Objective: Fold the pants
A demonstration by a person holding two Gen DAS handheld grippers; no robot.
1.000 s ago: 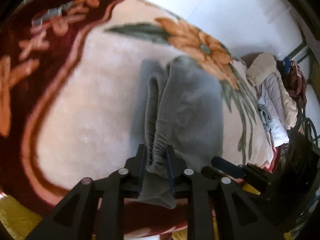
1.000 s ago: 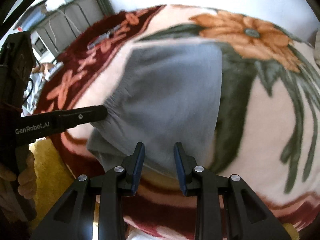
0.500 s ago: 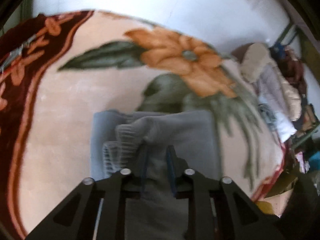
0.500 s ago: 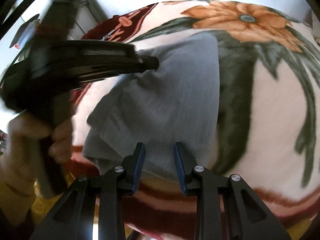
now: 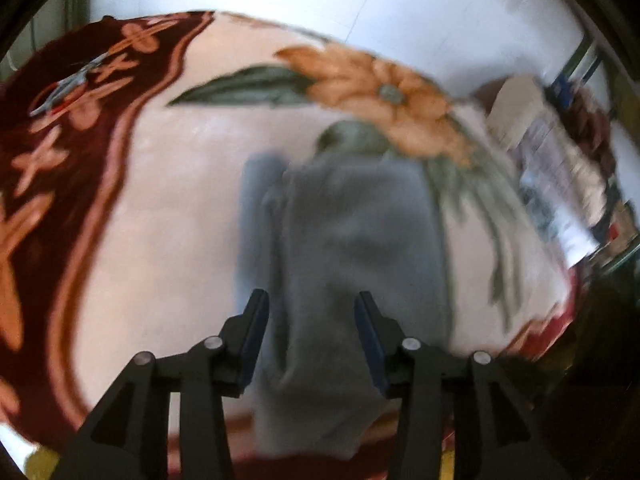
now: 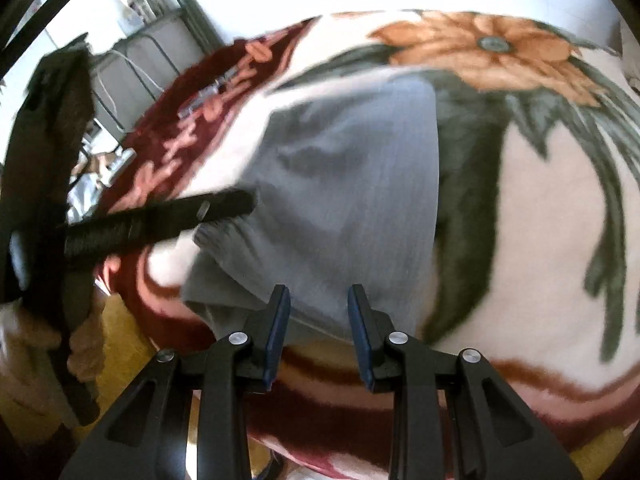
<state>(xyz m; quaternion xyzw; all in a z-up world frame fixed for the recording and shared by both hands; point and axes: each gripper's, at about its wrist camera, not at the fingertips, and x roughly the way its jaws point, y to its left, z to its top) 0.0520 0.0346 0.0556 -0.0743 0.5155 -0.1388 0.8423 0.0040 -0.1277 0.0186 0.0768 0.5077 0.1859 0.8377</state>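
Note:
The grey pants (image 5: 352, 240) lie folded in a narrow stack on a floral blanket (image 5: 160, 220). My left gripper (image 5: 310, 300) hovers over their near end; its jaws are opening, the cloth lies under the gap and the pads do not press on it. In the right wrist view the pants (image 6: 352, 200) lie flat, with the ribbed waistband at their left edge. There the left gripper (image 6: 244, 200) reaches in from the left with its tip at that edge. My right gripper (image 6: 318, 300) stands open over the near edge of the pants, nothing between its fingers.
The blanket (image 6: 540, 220) is cream with an orange flower and a maroon border. A heap of clothes (image 5: 552, 160) lies at the far right. A shelf with bottles (image 6: 136, 12) stands at the back left. A person's hand (image 6: 84, 344) holds the left gripper's handle.
The left gripper swung the pinched waistband end over the pants, drew back toward the near edge, and its jaws spread, letting go of the cloth. The right gripper stayed in place.

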